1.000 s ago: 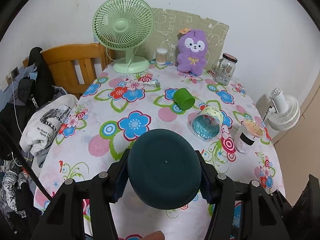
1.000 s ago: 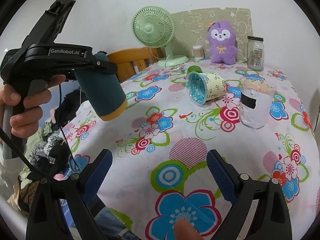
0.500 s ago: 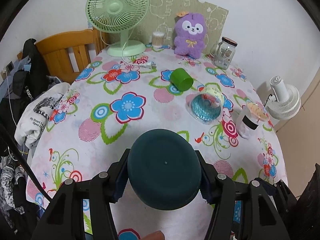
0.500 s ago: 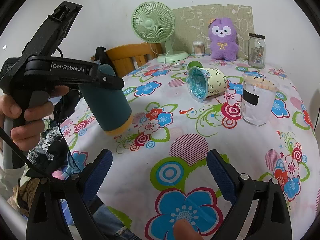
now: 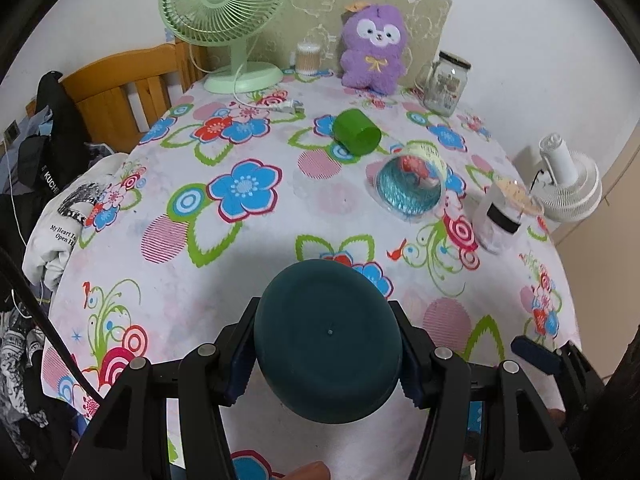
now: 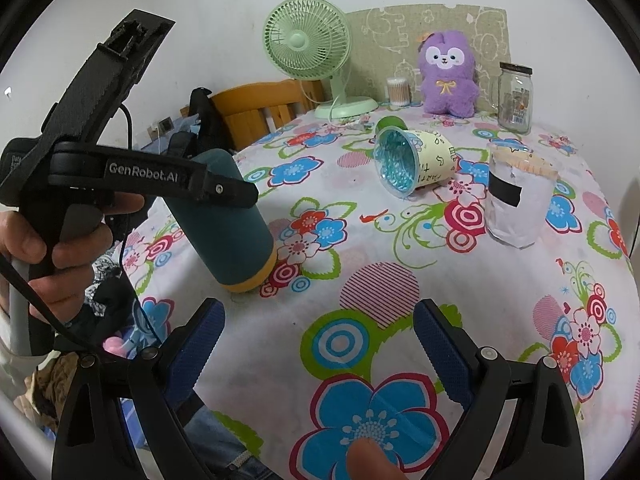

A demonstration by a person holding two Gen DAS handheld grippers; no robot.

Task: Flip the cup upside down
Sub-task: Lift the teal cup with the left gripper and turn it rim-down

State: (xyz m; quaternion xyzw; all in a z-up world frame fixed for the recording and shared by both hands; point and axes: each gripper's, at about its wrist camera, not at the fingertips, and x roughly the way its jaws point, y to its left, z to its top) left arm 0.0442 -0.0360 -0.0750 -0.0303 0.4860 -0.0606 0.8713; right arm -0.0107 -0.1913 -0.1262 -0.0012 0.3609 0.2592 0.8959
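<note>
My left gripper (image 5: 328,352) is shut on a dark teal cup (image 5: 328,340) with a yellow rim. The left wrist view shows its flat base facing the camera. In the right wrist view the cup (image 6: 228,224) is upside down and slightly tilted, its yellow rim at or just above the flowered tablecloth (image 6: 440,300) near the table's left edge. My right gripper (image 6: 318,344) is open and empty, low over the table's near edge, to the right of the cup.
On the table lie a green cup (image 5: 356,132) on its side and a paper cup of blue beads (image 5: 412,184). A white wrapped cup (image 5: 504,216), glass jar (image 5: 446,82), purple plush (image 5: 372,48) and green fan (image 5: 224,20) stand farther back. A wooden chair (image 5: 120,96) is at left.
My left gripper has lowered the upturned teal cup toward the tablecloth and moved it forward over the table. The right gripper has stayed open and nearly still.
</note>
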